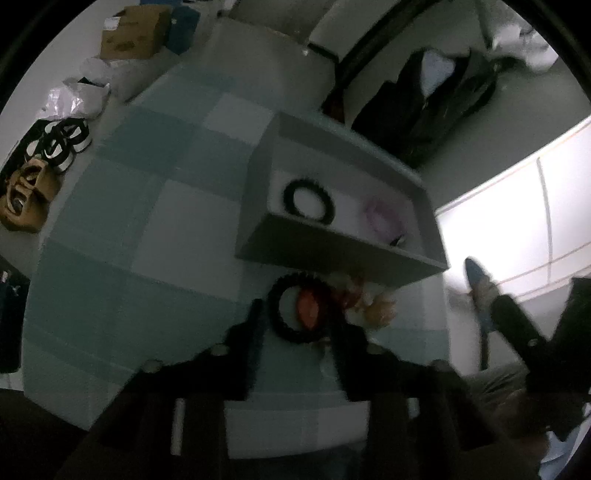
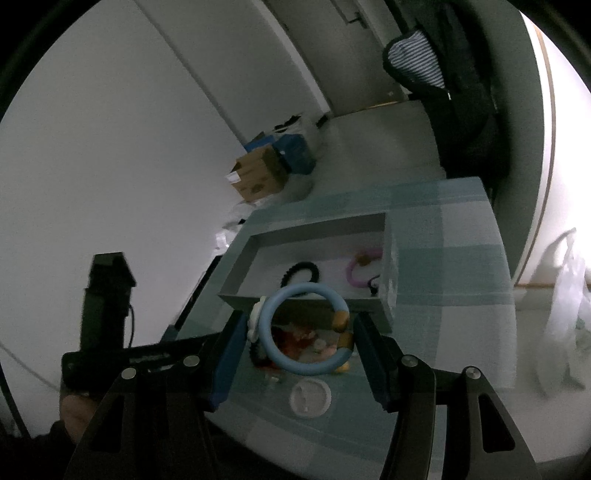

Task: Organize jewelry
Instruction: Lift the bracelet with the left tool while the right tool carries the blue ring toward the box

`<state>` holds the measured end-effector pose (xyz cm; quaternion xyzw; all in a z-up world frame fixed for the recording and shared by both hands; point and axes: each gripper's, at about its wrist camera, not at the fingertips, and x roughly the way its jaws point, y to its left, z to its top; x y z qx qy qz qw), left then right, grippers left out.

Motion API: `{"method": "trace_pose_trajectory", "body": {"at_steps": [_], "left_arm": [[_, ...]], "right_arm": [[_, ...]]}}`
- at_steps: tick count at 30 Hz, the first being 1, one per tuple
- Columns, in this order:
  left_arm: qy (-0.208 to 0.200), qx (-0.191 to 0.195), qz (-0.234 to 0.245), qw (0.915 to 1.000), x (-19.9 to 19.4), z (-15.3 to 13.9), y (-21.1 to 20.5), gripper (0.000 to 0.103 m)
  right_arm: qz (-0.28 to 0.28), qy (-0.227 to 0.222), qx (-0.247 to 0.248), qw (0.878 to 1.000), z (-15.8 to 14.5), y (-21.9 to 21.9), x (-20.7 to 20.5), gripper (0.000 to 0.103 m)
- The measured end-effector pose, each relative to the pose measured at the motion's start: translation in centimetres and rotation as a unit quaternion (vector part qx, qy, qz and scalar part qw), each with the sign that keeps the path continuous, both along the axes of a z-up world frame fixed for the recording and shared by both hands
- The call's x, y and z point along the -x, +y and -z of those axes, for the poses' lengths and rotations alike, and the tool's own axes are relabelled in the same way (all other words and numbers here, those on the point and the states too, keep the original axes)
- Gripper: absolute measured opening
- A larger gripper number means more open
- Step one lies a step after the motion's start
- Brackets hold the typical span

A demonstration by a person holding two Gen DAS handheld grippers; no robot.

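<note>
A grey open box [image 1: 325,247] sits on the checked tablecloth; it holds a black beaded bracelet [image 1: 308,201] and a pink one [image 1: 382,218]. My left gripper [image 1: 295,321] is open above a second black bracelet [image 1: 275,314] in a pile of orange and yellow pieces [image 1: 369,302] in front of the box. My right gripper [image 2: 301,332] is shut on a light blue ring bracelet [image 2: 306,332] with a white flower, held above the pile, just before the box [image 2: 236,273]. The box's black [image 2: 301,271] and pink [image 2: 356,271] bracelets show there too.
A small white round lid [image 2: 309,398] lies on the cloth near my right gripper. Shoes [image 1: 55,147], bags and a cardboard box [image 1: 129,33] stand on the floor beyond the table. A dark coat [image 2: 461,110] hangs at the far side. My right gripper shows in the left view [image 1: 535,350].
</note>
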<state>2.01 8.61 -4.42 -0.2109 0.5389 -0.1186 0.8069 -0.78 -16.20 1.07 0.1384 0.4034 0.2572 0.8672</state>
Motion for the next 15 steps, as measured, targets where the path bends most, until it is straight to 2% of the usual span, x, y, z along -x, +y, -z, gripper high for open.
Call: {"method": "trace_pose_trajectory", "body": {"at_steps": [2,4,8,12,15], "left_arm": [[-0.001,-0.023,0.017,0.9996,-0.3,0.2,-1.2,0.054],[-0.002,-0.053,0.032,0.9981,-0.4,0.4,-2.3,0.061],[0.003,-0.1,0.055,0.9935,-0.8,1.3,-4.1,0.061],[-0.011,-0.138,0.064,0.9883,-1.1,1.5,-5.1,0.061],[-0.017,-0.135,0.06,0.9888,-1.1,1.6,-5.0,0.061]], "right_arm": [[-0.002,0.0,-0.001,1.0,0.0,0.1,0.0,0.059],[-0.003,0.0,-0.002,1.0,0.0,0.1,0.0,0.059],[-0.001,0.0,-0.004,1.0,0.1,-0.1,-0.1,0.059],[0.002,0.002,-0.007,1.0,0.1,-0.3,-0.2,0.059],[0.003,0.002,-0.009,1.0,0.1,-0.3,-0.2,0.059]]}}
